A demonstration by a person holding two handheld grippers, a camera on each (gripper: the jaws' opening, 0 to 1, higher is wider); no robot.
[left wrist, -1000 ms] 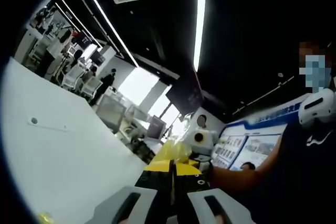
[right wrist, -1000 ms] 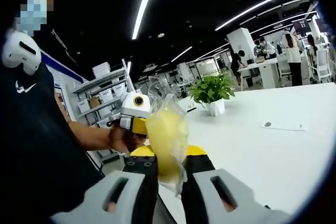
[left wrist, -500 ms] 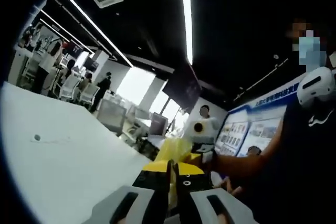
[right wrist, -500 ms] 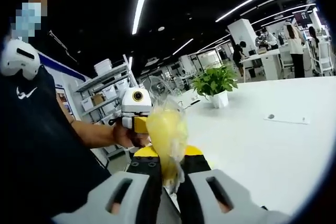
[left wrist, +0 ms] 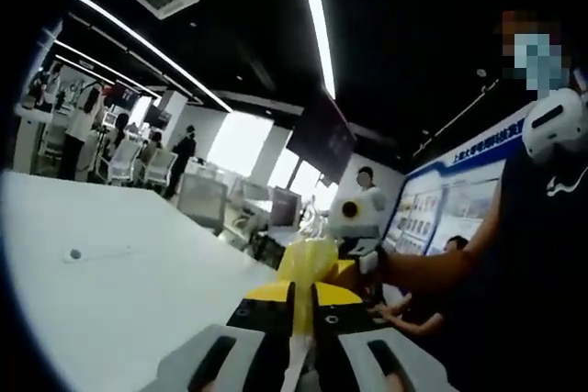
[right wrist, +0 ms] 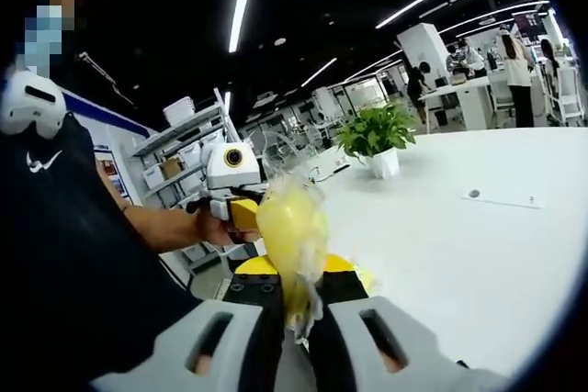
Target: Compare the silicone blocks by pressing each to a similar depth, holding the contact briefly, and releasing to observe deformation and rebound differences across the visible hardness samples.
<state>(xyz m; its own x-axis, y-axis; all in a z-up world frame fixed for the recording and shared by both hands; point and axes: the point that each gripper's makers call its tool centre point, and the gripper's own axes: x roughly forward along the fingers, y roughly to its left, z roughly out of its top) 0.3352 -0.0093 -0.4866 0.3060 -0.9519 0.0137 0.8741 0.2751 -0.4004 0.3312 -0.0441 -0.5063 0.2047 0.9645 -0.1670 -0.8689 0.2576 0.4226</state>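
Observation:
A yellow block in a clear plastic bag [right wrist: 292, 236] hangs in the air above the white table [right wrist: 459, 254]. My right gripper [right wrist: 292, 289] is shut on the lower part of the bag. My left gripper [left wrist: 301, 298] is shut on a thin edge of the same bag [left wrist: 310, 259], so the yellow lump stands just past its tips. Each gripper shows in the other's view, held in a hand: the left gripper [right wrist: 241, 213] behind the bag, the right gripper [left wrist: 347, 268] beyond it.
The person [right wrist: 64, 254] in a dark shirt stands close at the side. A potted plant [right wrist: 375, 135] sits on the table's far part, with a small round port [right wrist: 473, 195] in the top. Shelving [right wrist: 179, 158] and desks with people lie behind.
Both views have rolled and shifted a little with the hands. The bag stays pinched between the two grippers, with no visible change in either grip.

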